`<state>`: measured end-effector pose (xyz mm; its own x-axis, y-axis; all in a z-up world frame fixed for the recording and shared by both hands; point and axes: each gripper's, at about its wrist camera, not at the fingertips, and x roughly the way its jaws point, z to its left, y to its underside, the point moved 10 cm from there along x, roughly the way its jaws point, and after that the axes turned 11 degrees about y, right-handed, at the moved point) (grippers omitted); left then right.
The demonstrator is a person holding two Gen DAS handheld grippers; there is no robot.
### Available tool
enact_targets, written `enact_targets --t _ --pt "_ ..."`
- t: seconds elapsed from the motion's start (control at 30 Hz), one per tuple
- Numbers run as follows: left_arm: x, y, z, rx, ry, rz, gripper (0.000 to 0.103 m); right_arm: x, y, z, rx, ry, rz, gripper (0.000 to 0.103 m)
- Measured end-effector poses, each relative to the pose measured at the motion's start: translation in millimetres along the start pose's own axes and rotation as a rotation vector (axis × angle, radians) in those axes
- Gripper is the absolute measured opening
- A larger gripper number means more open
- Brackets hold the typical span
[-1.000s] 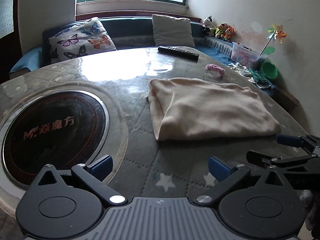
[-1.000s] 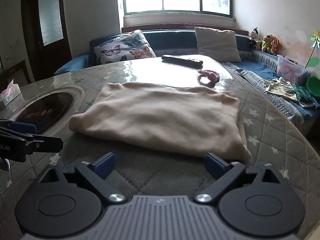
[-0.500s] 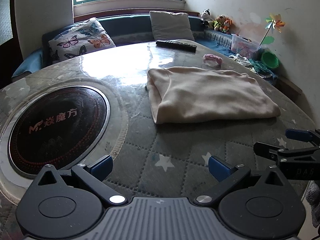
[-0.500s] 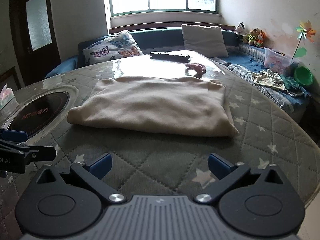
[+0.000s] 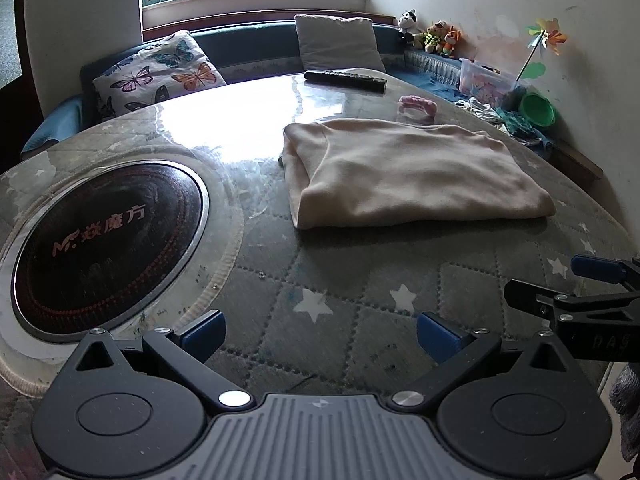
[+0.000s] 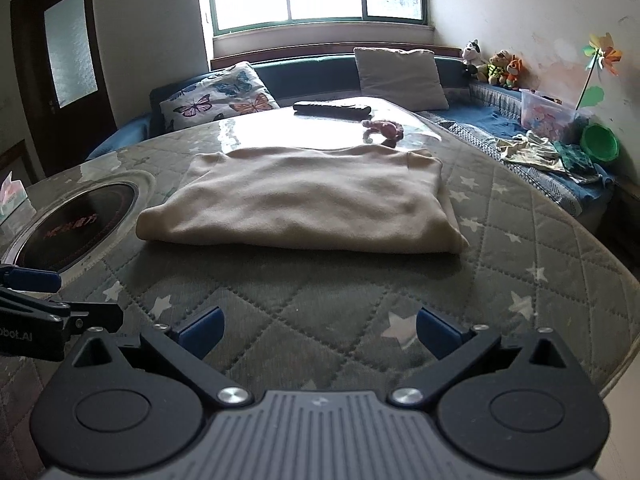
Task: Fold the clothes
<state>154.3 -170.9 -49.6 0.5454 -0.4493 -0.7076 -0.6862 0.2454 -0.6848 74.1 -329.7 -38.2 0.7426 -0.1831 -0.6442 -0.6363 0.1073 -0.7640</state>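
A beige garment (image 5: 408, 172) (image 6: 308, 204) lies folded into a flat rectangle on the quilted round table (image 5: 340, 288) (image 6: 304, 296). My left gripper (image 5: 320, 336) stands open over the table's near edge, well short of the garment, nothing between its blue-tipped fingers. My right gripper (image 6: 318, 330) is open too, empty, near the front edge and back from the garment. Each gripper shows in the other's view at the side: the right one (image 5: 560, 284), the left one (image 6: 56, 296).
A round black cooktop (image 5: 104, 236) is set into the table at left. A remote control (image 5: 344, 78) and a small pink item (image 5: 418, 104) lie at the far side. A bench with cushions (image 6: 396, 72), toys and a clear box (image 6: 552, 112) runs behind.
Both grippers have drawn back from the folded garment toward the table's near edge, so it looks farther off. The garment has not moved. Both stay open.
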Motion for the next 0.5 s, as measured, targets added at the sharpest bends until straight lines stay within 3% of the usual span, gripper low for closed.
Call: enact_targets --t 0.5 --pt "1.5 7.9 -4.5 -0.004 0.009 0.005 0.103 -1.9 7.8 -2.8 0.012 0.01 0.008 0.103"
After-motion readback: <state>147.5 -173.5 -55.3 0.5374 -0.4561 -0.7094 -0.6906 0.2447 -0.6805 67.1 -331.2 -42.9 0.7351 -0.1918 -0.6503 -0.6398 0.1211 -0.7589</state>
